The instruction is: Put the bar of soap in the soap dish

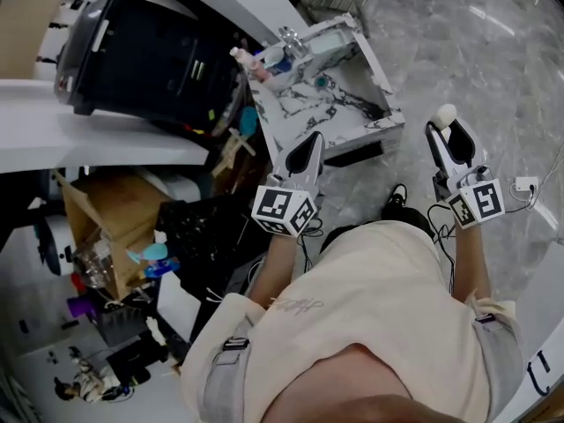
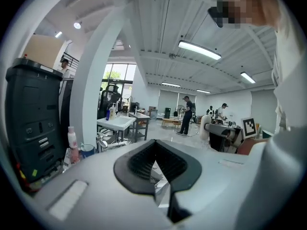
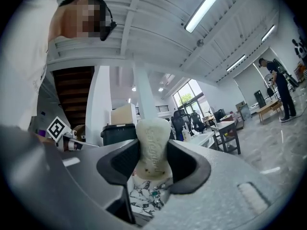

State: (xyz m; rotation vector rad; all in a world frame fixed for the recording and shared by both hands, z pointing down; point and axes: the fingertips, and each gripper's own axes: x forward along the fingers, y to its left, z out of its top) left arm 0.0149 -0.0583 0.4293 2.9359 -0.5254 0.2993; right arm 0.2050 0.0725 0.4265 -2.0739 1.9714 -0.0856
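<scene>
Between the jaws of the right claw [image 3: 153, 169], clamped by its lower part, sits the bar of soap [image 3: 153, 143], pale and oblong. Its long axis runs out along the jaws and its rounded end sticks past their tips. It hangs over the floor [image 1: 493, 69], right of the marble counter [image 1: 352, 104]. The left claw [image 2: 156, 171] is closed on nothing, near the counter's near edge.
</scene>
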